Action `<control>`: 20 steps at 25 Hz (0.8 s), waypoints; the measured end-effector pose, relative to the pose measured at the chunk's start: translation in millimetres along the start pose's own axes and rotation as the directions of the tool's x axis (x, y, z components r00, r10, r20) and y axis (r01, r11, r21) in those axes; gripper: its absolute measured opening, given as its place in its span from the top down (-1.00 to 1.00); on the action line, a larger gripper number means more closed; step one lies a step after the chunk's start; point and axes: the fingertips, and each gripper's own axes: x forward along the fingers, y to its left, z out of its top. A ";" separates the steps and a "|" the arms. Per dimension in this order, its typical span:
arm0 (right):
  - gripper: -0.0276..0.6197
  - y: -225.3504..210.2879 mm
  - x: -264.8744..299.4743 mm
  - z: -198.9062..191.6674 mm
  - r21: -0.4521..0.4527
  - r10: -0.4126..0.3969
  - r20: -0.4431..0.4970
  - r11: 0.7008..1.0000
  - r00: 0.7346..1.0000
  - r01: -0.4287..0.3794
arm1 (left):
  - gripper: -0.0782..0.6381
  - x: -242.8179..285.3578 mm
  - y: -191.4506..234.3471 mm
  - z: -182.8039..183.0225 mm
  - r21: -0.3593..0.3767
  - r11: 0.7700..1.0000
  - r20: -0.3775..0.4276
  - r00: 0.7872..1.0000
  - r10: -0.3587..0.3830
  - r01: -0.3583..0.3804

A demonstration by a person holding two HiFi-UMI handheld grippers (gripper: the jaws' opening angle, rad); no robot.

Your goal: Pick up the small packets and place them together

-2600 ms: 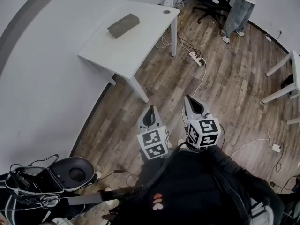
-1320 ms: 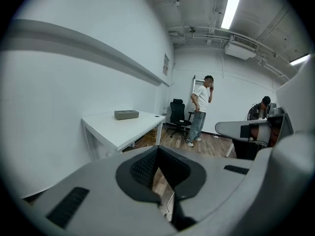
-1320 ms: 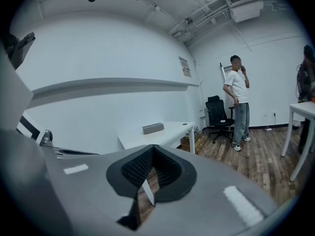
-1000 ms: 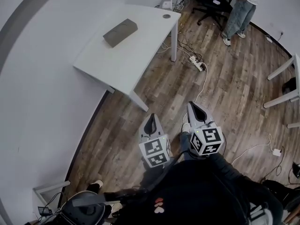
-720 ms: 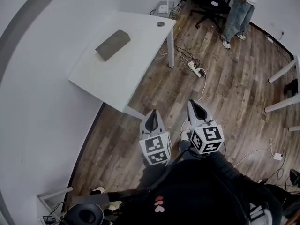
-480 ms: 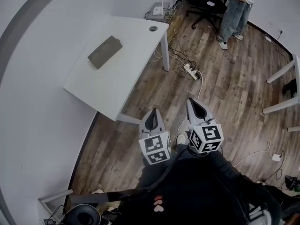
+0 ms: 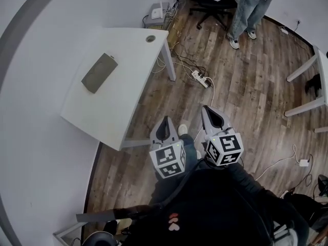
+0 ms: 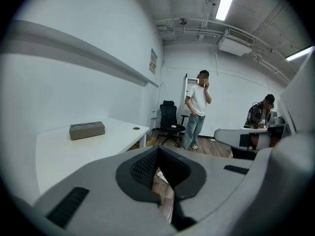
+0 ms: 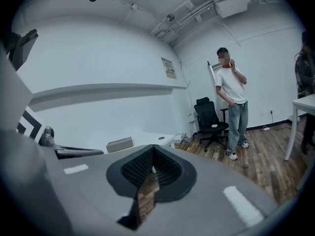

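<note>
Head view: left gripper (image 7: 165, 128) and right gripper (image 7: 212, 118) are held side by side over the wood floor (image 7: 246, 86), both pointing toward 12 o'clock. Each gripper view shows its jaws brought together with nothing between them; only floor shows through the hollow behind the pads.

No small packets can be made out in any view. The only thing lying on the white table (image 7: 128, 86) is a grey box (image 7: 99, 73); whether it holds the packets cannot be told. The box lies at about 10 o'clock from the left gripper, well apart from it, with its long axis running from 1 to 7 o'clock. The left gripper is the nearer of the two, so the approach probably leads up and to the left, over the table's near corner.

Writing: the marker cubes carry only black-and-white squares. A notice (image 8: 153, 61) on the wall, seen in the left gripper view, is too small to read. No brand or label shows on the box.
</note>
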 end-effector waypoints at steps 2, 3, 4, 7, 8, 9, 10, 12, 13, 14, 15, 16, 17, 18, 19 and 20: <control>0.92 -13.8 15.4 7.7 -0.001 -0.011 0.009 1.000 1.000 0.011 | 0.79 22.1 -4.7 9.7 0.011 1.000 0.007 1.000 -0.015 0.015; 0.92 -20.5 25.1 11.1 -0.001 -0.016 0.013 1.000 1.000 0.016 | 0.79 34.3 -5.9 14.6 0.017 1.000 0.011 1.000 -0.022 0.022; 0.92 -26.5 35.6 14.1 -0.001 -0.021 0.015 1.000 1.000 0.021 | 0.79 47.0 -5.8 19.2 0.023 0.999 0.013 1.000 -0.028 0.028; 0.92 -42.2 71.7 24.1 -0.004 -0.038 0.018 0.999 0.999 0.038 | 0.79 87.1 0.2 34.7 0.033 0.999 0.013 0.999 -0.042 0.042; 0.92 -47.7 85.6 29.0 -0.003 -0.044 0.018 0.999 0.999 0.044 | 0.79 101.4 2.8 41.9 0.034 0.998 0.014 0.999 -0.047 0.046; 0.92 -52.9 100.2 34.9 -0.002 -0.049 0.019 0.999 0.999 0.049 | 0.79 116.0 5.8 49.8 0.034 0.998 0.015 0.999 -0.052 0.051; 0.92 -57.1 115.2 41.3 -0.003 -0.053 0.020 0.999 0.998 0.053 | 0.79 130.5 9.4 58.2 0.035 0.998 0.017 0.998 -0.056 0.056; 0.92 -62.2 144.7 54.2 -0.015 -0.059 0.026 0.998 0.998 0.059 | 0.79 158.2 18.8 75.0 0.036 0.997 0.022 0.998 -0.066 0.065; 0.92 -63.5 159.6 59.6 -0.023 -0.060 0.028 0.998 0.998 0.061 | 0.79 171.7 24.8 82.6 0.034 0.997 0.026 0.997 -0.068 0.067; 0.92 -64.2 174.8 64.2 -0.031 -0.059 0.028 0.998 0.998 0.060 | 0.79 184.9 31.5 89.5 0.031 0.997 0.030 0.997 -0.068 0.067; 0.92 -64.5 189.7 68.0 -0.037 -0.056 0.026 0.998 0.998 0.057 | 0.79 197.4 38.6 95.7 0.027 0.998 0.033 0.997 -0.065 0.064; 0.92 -64.7 203.8 71.5 -0.042 -0.051 0.024 0.998 0.998 0.052 | 0.79 208.9 45.4 101.3 0.022 0.998 0.036 0.998 -0.060 0.060; 0.92 -64.8 216.8 74.8 -0.048 -0.045 0.022 0.998 0.999 0.046 | 0.79 219.2 51.7 106.4 0.016 0.998 0.038 0.998 -0.054 0.054; 0.92 -64.9 229.1 78.0 -0.053 -0.039 0.020 0.998 0.999 0.040 | 0.79 228.6 57.8 110.9 0.011 0.999 0.039 0.998 -0.047 0.047; 0.92 -64.4 241.4 81.2 -0.057 -0.032 0.019 0.998 0.999 0.033 | 0.79 237.3 64.6 115.0 0.007 0.999 0.040 0.998 -0.040 0.039; 0.92 -62.9 254.4 84.2 -0.059 -0.024 0.019 0.998 1.000 0.025 | 0.79 245.4 72.8 119.1 0.003 1.000 0.041 0.999 -0.030 0.030</control>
